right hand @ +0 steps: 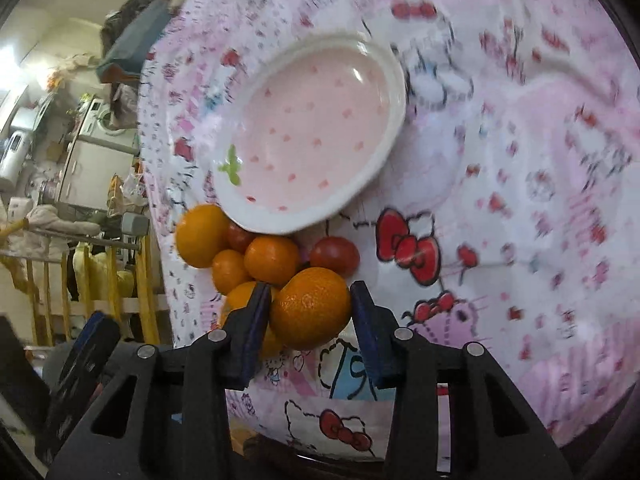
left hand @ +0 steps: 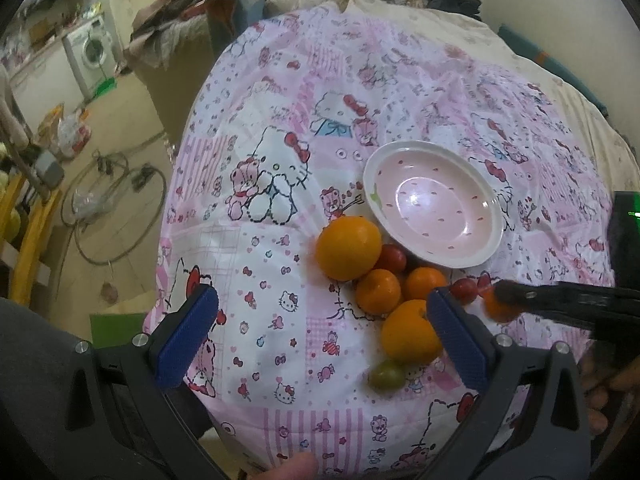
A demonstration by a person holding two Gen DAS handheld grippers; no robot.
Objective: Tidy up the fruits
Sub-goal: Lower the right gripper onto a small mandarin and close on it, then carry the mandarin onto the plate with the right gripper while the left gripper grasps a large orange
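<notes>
A pink plate (left hand: 472,248) with a white rim lies on the patterned cloth; it also shows in the right wrist view (right hand: 384,168). Several oranges (left hand: 348,248) and small red tomatoes (left hand: 391,258) cluster beside it, with a greenish tomato (left hand: 387,375) nearest. My left gripper (left hand: 320,336) is open and empty, hovering short of the cluster. My right gripper (right hand: 310,316) has its blue pads on both sides of an orange (right hand: 310,308) at the near edge of the cluster. It enters the left wrist view from the right (left hand: 496,300). A red tomato (right hand: 335,256) sits just beyond.
The fruit lies on a round table covered by a pink cartoon-cat cloth (left hand: 280,128). The table's left edge drops to a floor with cables (left hand: 112,216) and a washing machine (left hand: 90,52). Yellow wooden rails (right hand: 112,280) stand left of the table.
</notes>
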